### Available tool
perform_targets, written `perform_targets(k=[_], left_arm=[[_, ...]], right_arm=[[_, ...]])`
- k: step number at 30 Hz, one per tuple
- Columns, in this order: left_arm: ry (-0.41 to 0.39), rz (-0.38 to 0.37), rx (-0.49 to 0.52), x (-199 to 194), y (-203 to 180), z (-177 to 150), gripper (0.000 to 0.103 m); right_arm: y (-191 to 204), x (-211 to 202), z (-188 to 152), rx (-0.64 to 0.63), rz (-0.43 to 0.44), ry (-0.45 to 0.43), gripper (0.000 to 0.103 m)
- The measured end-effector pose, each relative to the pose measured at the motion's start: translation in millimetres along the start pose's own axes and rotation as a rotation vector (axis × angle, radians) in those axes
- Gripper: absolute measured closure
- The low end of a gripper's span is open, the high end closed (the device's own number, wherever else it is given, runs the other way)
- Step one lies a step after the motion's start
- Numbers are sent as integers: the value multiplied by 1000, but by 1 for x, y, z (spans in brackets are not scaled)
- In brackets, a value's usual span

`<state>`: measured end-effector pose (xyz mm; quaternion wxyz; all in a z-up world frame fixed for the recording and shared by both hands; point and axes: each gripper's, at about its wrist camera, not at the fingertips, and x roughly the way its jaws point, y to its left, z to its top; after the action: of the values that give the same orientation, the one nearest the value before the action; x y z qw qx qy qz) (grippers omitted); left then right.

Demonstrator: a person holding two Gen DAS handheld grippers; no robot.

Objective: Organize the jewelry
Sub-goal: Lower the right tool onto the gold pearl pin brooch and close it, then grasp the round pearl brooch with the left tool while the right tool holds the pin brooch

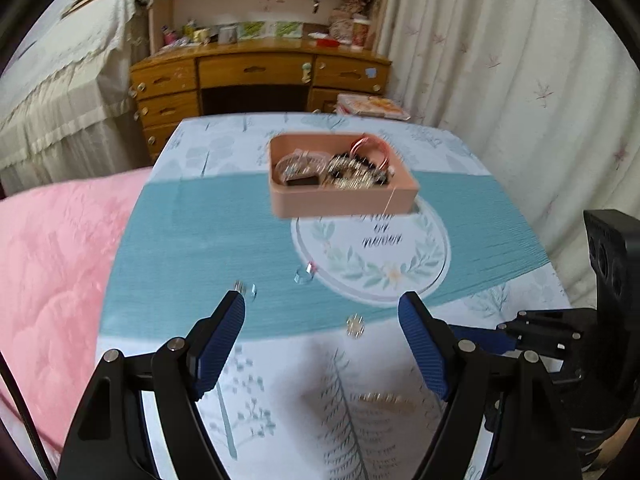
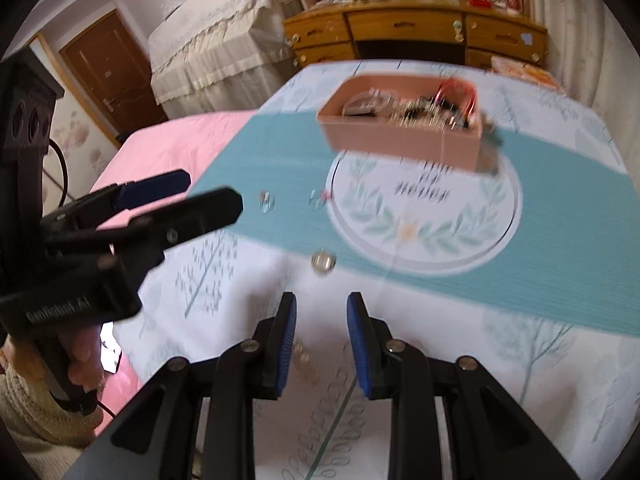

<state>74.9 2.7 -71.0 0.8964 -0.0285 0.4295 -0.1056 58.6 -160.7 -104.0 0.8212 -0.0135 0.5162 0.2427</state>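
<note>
Left tongs [image 1: 322, 304] gape empty; right tongs [image 2: 320, 308] stand narrowly parted, empty, over the patterned-cloth desk [image 1: 168, 240]. Pink rectangular jewelry box [image 1: 344, 196] sits mid-desk, clear of edges.

The table [image 1: 168, 240] is covered by a cloth with a teal band and a printed leaf wreath. A pink box [image 1: 344, 196] of jewelry stands at the far middle. Two rings [image 1: 304, 276] [image 1: 246, 290] lie on the teal band. A round earring [image 1: 355, 325] lies nearer. A gold chain [image 1: 386, 402] lies nearest, on the white area.
</note>
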Motion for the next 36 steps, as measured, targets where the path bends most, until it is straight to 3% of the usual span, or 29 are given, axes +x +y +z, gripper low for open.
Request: perform_targets(k=[5, 8, 14, 20, 22, 28, 30, 36], left_arm=[[49, -23, -110, 12, 14, -33, 25], [107, -25, -126, 23, 20, -46, 25], [145, -31, -145, 30, 29, -65, 25], [144, -47, -160, 28, 36, -71, 25], [137, -45, -153, 27, 36, -71, 25], [129, -54, -130, 26, 31, -70, 25], [129, -52, -125, 26, 31, -70, 25], [130, -46, -121, 27, 29, -70, 25]], right_arm=[[12, 15, -16, -60, -1, 39, 77], [22, 24, -21, -120, -6, 68, 77], [31, 34, -24, -188, -35, 83, 77], [41, 42, -26, -274, -73, 94, 78], [43, 43, -28, -291, -98, 88, 84], [38, 45, -24, -278, -49, 115, 88], [39, 44, -25, -301, -67, 112, 94], [52, 42, -33, -391, -106, 104, 95]])
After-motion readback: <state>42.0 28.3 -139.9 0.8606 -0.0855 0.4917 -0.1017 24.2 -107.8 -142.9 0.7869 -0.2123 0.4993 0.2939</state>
